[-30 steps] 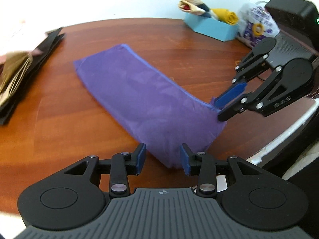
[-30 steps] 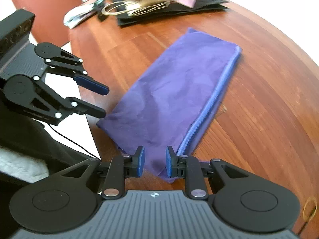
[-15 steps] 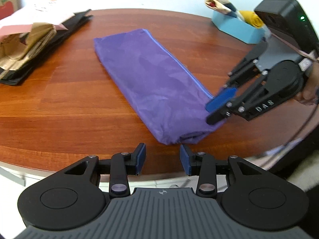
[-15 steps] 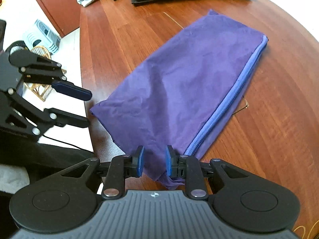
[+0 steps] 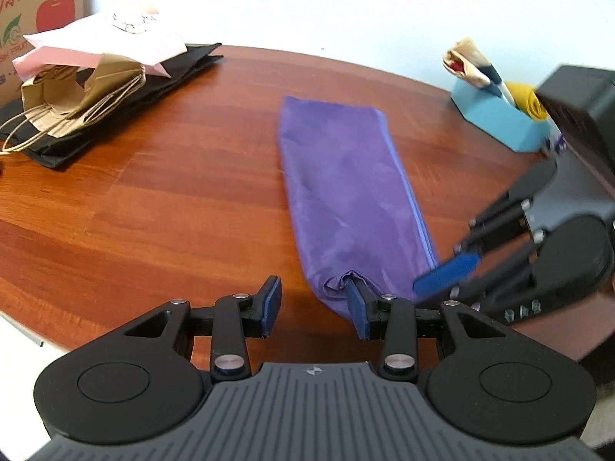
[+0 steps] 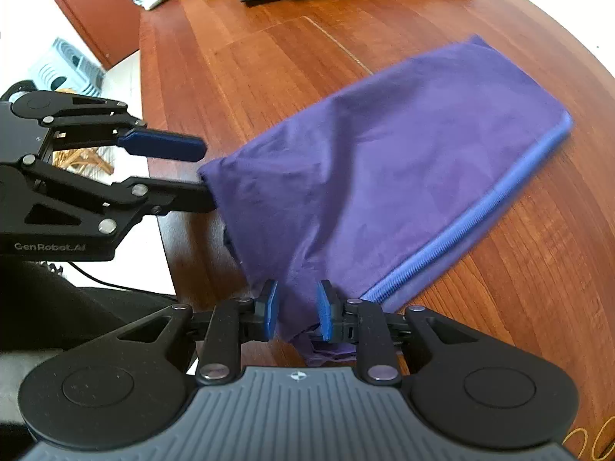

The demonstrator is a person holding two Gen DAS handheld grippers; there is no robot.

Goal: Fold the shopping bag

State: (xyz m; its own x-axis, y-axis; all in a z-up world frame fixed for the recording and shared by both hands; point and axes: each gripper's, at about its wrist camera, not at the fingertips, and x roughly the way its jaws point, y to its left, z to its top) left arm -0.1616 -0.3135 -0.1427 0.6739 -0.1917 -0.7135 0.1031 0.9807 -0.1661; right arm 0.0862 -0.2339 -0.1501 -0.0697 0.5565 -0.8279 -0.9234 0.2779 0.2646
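Right wrist: bag (image 6: 384, 176) corner now lifted, bunched

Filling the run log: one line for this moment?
step: grasp near end | purple bag: on table | right gripper: around corner | left gripper: open

Purple shopping bag (image 5: 346, 192) with a lighter blue edge strip; reddish-brown wood-grain worktop (image 5: 173, 199); light blue box (image 5: 496, 123); pink paper bag (image 5: 103, 44).
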